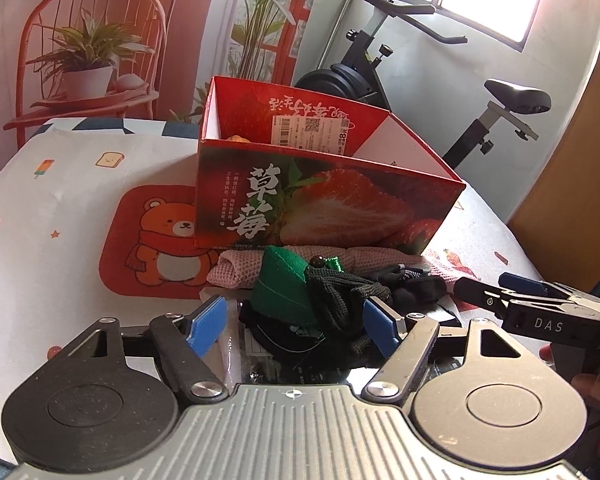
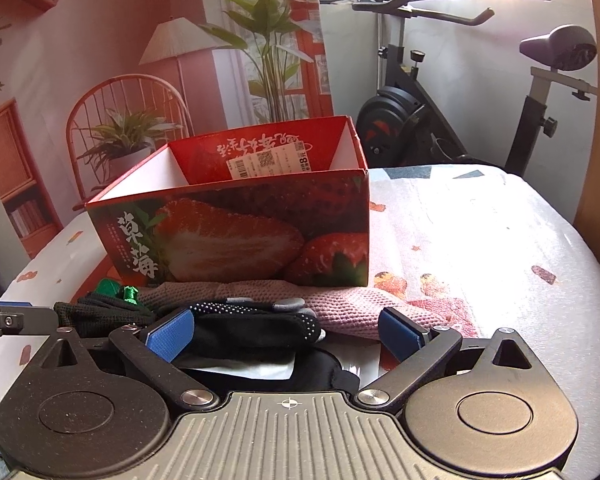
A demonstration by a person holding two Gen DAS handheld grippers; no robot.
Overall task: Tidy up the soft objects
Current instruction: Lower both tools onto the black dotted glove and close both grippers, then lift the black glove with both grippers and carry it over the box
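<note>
In the left wrist view, the left gripper (image 1: 294, 318) stands open around a tangle low in the centre: a green pouch (image 1: 282, 292) and black mesh cloth (image 1: 342, 300), the right pad apparently touching the mesh. Closing here may snag both together, or drag the pink cloth (image 1: 228, 272) lying against the strawberry box (image 1: 324, 204).

In the right wrist view, the right gripper (image 2: 284, 334) is open over a black dotted glove (image 2: 256, 326) at lower centre. The left gripper sits close at the left edge, so the two could collide.
</note>
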